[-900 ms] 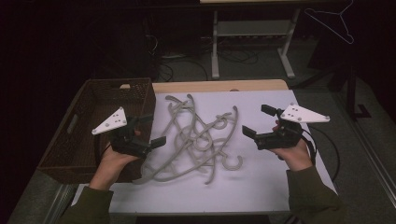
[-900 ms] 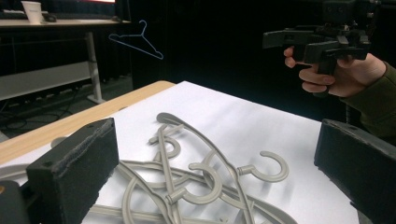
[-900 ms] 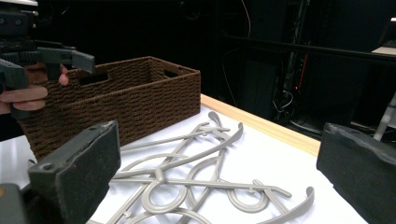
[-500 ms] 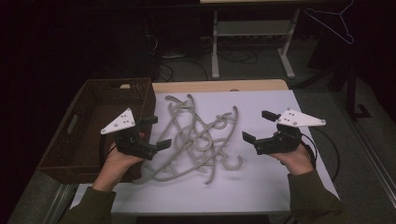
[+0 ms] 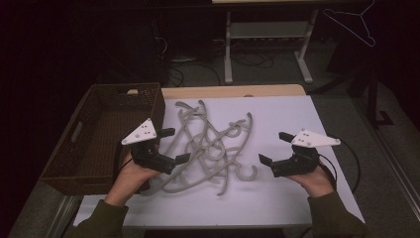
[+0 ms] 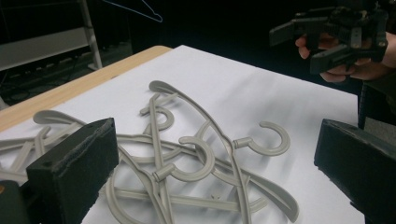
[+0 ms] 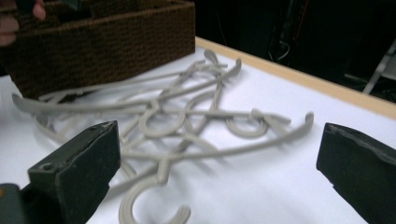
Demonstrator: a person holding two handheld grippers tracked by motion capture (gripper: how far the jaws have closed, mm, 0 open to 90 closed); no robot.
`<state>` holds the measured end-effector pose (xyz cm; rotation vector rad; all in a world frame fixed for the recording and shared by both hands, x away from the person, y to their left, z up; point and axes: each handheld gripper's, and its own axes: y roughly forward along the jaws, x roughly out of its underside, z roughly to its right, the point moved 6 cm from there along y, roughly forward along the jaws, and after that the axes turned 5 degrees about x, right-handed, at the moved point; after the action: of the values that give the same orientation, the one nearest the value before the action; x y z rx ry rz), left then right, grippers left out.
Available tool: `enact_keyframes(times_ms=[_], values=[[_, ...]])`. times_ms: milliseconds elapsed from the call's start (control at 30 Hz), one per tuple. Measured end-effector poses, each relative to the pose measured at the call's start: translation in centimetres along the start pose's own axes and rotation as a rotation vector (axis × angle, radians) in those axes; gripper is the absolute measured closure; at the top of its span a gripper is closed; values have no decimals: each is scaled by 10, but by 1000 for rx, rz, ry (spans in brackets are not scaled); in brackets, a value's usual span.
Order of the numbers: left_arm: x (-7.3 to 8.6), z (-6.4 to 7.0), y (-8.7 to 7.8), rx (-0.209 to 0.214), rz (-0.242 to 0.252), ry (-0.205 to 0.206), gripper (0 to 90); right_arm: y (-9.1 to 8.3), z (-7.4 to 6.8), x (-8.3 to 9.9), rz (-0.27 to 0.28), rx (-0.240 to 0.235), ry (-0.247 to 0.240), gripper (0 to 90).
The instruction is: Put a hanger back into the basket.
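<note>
Starting at the far left of the high view, I see a brown woven basket (image 5: 101,134) sitting on the left edge of the bench (image 5: 307,208), its near wall close to my left hand (image 5: 130,174). Just beside the basket's right wall I hold the left claw (image 5: 175,145), with its grey plate on top; its jaws stand wide apart and hold nothing. They point right, toward the pile, and the lower jaw tip sits over the left fringe of it; I cannot tell whether it touches.

In the middle of the white sheet lies the tangle of grey plastic hangers (image 5: 210,146), several crossed over one another, flat on the bench. In the left claw view the hangers (image 6: 187,158) lie between and beyond the two black jaws, with hooks curling upward in the picture and one open hook at the right of the heap.

To the right of the pile, set apart from it, is the right claw (image 5: 271,148), held by my right hand (image 5: 314,179). Its jaws are also spread wide and empty, aimed left at the hangers. In the right claw view the tangle (image 7: 187,116) lies ahead between the jaws, with the basket (image 7: 116,37) behind it.
</note>
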<state>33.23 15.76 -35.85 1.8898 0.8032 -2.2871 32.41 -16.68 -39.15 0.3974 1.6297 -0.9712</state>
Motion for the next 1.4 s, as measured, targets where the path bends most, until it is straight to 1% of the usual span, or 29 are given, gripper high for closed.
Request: enact_keyframes(times_ms=[33,100,167,233,400,533,600,633,667,700,767,800,833,867,900,933,967,1000,1033,1133,1167,1200,1233,1267,1300,1333,1367,1400], values=[[2,0,3,-1,-8,-8,0,-1,0,7,-13,6,12,0],[3,0,5,-2,-15,-10,0,-1,0,10,-15,6,14,0],[5,0,9,-3,-29,-13,0,-3,1,18,-30,8,18,0],[8,1,15,-4,-53,-13,0,-5,1,21,-27,13,26,0],[10,1,23,-1,-73,-21,0,-8,4,30,-30,21,38,0],[13,1,27,-5,-85,-27,0,-11,7,34,-27,33,44,0],[17,1,29,-7,-102,-29,0,-13,8,37,-29,37,56,0],[21,0,33,-13,-127,-35,0,-13,10,39,-31,39,68,0],[21,0,33,-13,-127,-35,0,-13,10,39,-31,39,68,0],[26,-1,37,-17,-148,-43,0,-14,12,41,-29,43,73,0],[30,-2,40,-22,-170,-54,6,-14,13,41,-28,46,75,0],[30,-2,40,-22,-170,-54,6,-14,13,42,-26,47,73,0],[34,-4,44,-32,-187,-64,6,-13,13,42,-30,44,75,0],[34,-4,44,-32,-187,-64,7,-13,14,43,-31,44,70,0],[38,-5,47,-35,-204,-65,7,-13,14,43,-33,43,69,0],[38,-5,47,-35,-204,-65,7,-12,14,43,-34,44,69,0],[41,-6,50,-39,-219,-73,7,-12,14,43,-34,44,70,0],[41,-6,50,-39,-219,-73,10,-12,14,42,-35,44,71,0],[44,-7,52,-39,-228,-83,38,-12,13,43,-35,43,70,0],[47,-10,54,-49,-236,-92,64,-12,13,43,-35,42,71,0],[51,-13,56,-66,-249,-102,68,-12,13,43,-33,41,70,0],[52,-14,56,-67,-255,-112,72,-12,13,43,-34,41,70,0],[54,-15,57,-71,-268,-120,96,-12,13,43,-33,41,72,0],[54,-15,57,-71,-268,-120,121,-12,13,42,-32,41,73,0],[59,-16,58,-84,-292,-133,143,-12,13,42,-31,40,76,0],[63,-17,57,-88,-317,-127,144,-12,13,42,-32,40,75,0],[66,-17,58,-102,-326,-140,152,-12,13,42,-32,40,73,0],[68,-18,57,-109,-344,-135,171,-12,13,42,-32,40,73,0]])
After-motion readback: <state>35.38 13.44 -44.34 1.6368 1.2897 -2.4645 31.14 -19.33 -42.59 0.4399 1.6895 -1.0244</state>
